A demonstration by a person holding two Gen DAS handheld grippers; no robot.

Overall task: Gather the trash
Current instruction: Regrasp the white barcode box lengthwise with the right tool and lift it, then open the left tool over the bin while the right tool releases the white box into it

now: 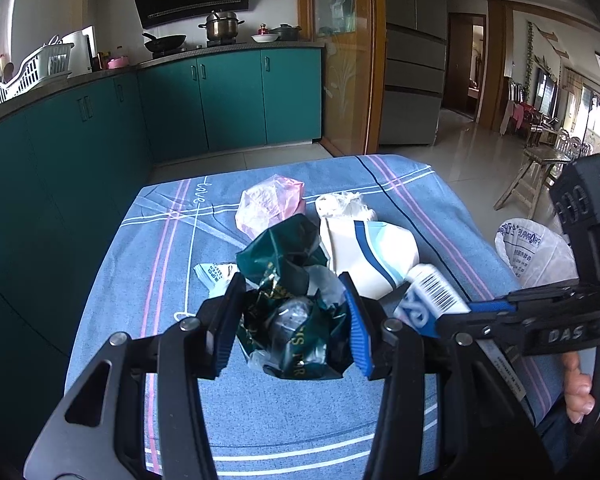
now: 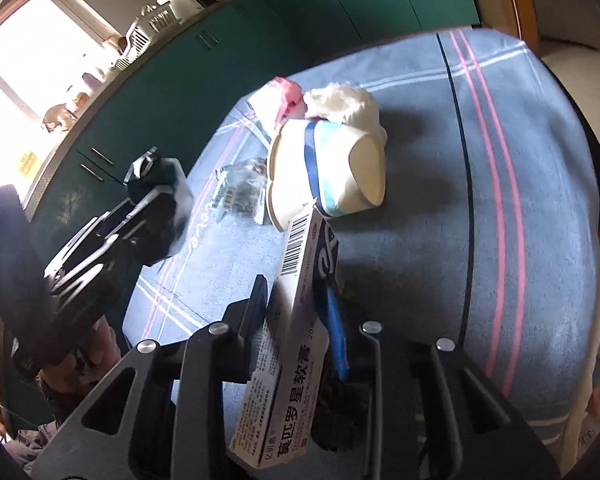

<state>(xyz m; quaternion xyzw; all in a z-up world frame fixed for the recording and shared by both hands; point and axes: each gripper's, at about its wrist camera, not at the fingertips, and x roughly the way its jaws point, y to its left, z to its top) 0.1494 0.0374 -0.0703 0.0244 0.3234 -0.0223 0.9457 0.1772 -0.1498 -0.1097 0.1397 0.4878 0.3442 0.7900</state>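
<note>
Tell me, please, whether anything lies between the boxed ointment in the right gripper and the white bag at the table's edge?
Nothing visible does. The right gripper grips the ointment box, and in the left wrist view the white bag sits just beyond it, off the table's right edge.

Both wrist cameras tilt down, close over the blue striped tablecloth [image 1: 284, 420], left facing the kitchen cabinets [image 1: 228, 100], sharing the crushed paper cup [image 2: 332, 168].
</note>
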